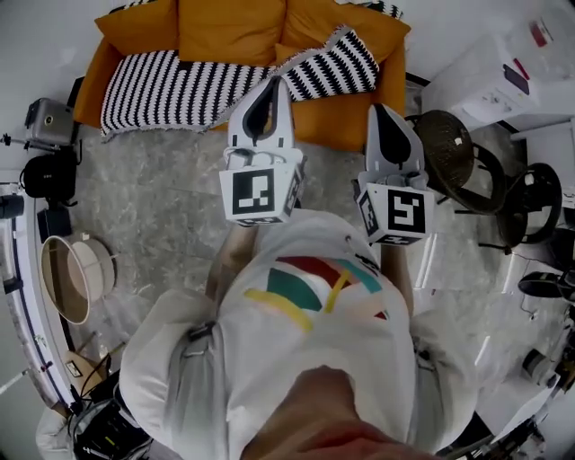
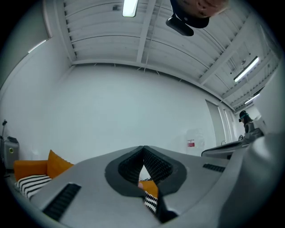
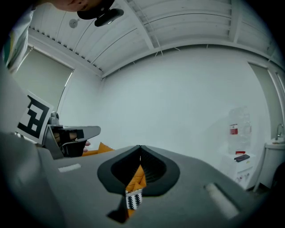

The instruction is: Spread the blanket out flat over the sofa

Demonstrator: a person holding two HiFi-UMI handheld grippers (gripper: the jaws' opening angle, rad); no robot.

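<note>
The orange sofa (image 1: 234, 27) stands at the top of the head view. A black-and-white striped blanket (image 1: 180, 85) lies on its seat, flat on the left and bunched up toward the right arm (image 1: 337, 58). My left gripper (image 1: 271, 83) and right gripper (image 1: 378, 110) are held side by side over the floor, short of the sofa's front edge, pointing at it. Both are shut with nothing between the jaws. In the left gripper view the left gripper (image 2: 143, 148) shows the blanket (image 2: 31, 183) low at the left. In the right gripper view the right gripper (image 3: 140, 147) shows a strip of blanket (image 3: 132, 200) behind its jaws.
A dark round wicker chair (image 1: 446, 144) and a black chair (image 1: 530, 202) stand at the right, beside a white cabinet (image 1: 503, 72). A round basket (image 1: 76, 274) and camera gear (image 1: 49, 121) sit at the left. Grey mottled floor (image 1: 153, 198) lies before the sofa.
</note>
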